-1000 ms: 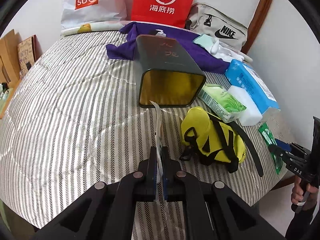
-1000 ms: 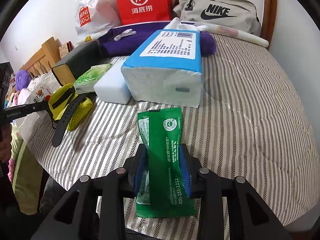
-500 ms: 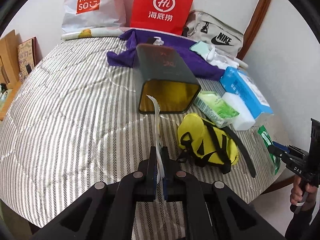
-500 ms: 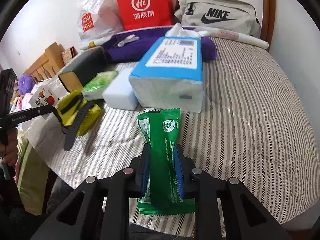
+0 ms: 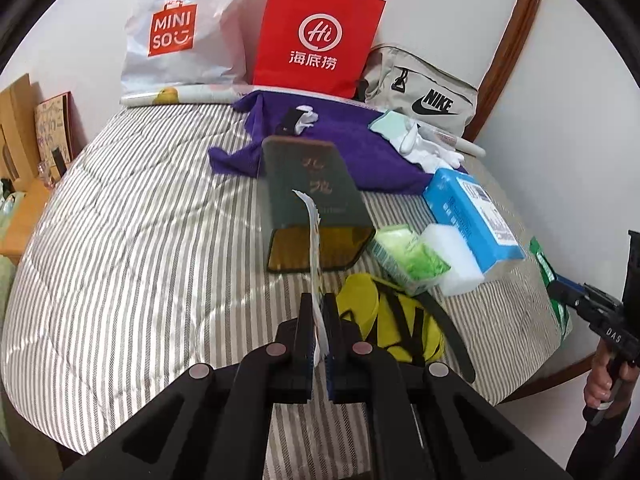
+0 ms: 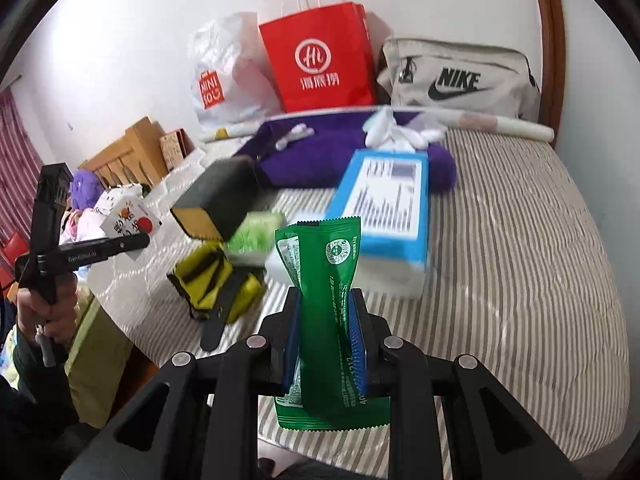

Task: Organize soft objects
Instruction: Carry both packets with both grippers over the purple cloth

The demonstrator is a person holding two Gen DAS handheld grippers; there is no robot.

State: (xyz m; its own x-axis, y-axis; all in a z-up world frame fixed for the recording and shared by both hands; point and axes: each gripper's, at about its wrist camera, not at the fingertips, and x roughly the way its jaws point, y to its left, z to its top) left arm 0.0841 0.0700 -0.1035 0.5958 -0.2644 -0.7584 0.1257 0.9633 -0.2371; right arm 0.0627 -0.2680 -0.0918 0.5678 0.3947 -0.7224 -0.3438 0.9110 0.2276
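My left gripper (image 5: 319,320) is shut on a thin white packet (image 5: 313,236) seen edge-on, held above the striped bed (image 5: 120,240); the packet also shows in the right wrist view (image 6: 128,220). My right gripper (image 6: 325,320) is shut on a green packet (image 6: 328,280), lifted off the bed; it also shows in the left wrist view (image 5: 550,284). In front lie a dark open box (image 5: 312,200), a yellow pouch (image 5: 392,320), a green tissue pack (image 5: 408,260), a white sponge block (image 5: 452,260) and a blue tissue pack (image 5: 472,216).
A purple cloth (image 5: 340,140) with white gloves (image 5: 424,148) lies further back. A Miniso bag (image 5: 176,32), a red paper bag (image 5: 316,40) and a Nike bag (image 5: 424,88) stand against the wall. The bed edge is near on the right.
My right gripper has closed on the green packet and lifted it off the bed. My left gripper has drawn back and up with the white packet.
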